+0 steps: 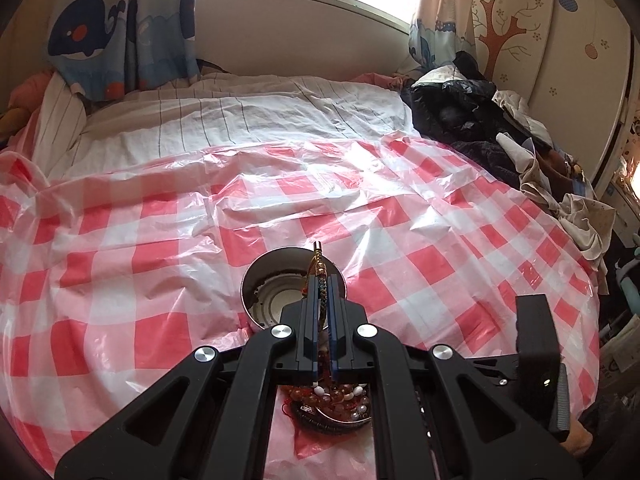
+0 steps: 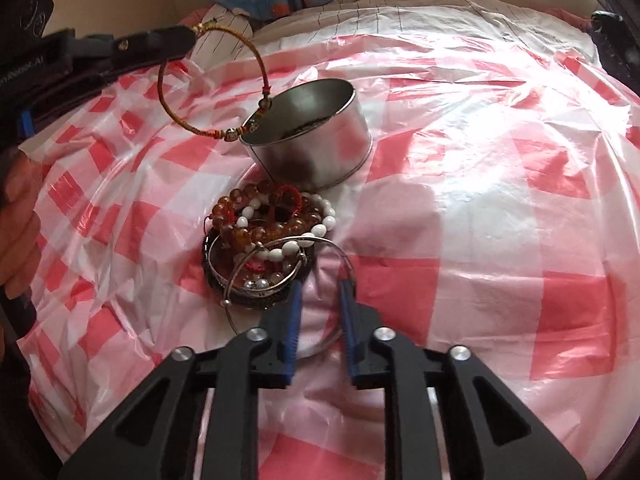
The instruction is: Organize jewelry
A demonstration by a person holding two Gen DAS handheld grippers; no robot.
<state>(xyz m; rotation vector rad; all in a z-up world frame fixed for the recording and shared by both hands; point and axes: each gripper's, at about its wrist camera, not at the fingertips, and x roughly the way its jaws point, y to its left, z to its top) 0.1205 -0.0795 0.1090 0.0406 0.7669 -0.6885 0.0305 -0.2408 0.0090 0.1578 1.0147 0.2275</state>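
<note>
A round metal tin (image 2: 316,136) stands open on the red-and-white checked plastic sheet (image 2: 480,200); it also shows in the left wrist view (image 1: 280,280). My left gripper (image 1: 322,280) is shut on a woven cord bracelet (image 2: 212,80), which hangs in the air with its lower end at the tin's rim. A heap of bracelets (image 2: 268,240), with amber beads, white beads and metal bangles, lies just in front of the tin. My right gripper (image 2: 320,292) is open, its fingers either side of a thin silver bangle (image 2: 340,256) at the heap's near edge.
The sheet covers a bed with a striped quilt (image 1: 240,120). Dark clothes (image 1: 472,120) are piled at the bed's right side. Whale-print curtains (image 1: 100,32) and a window are behind.
</note>
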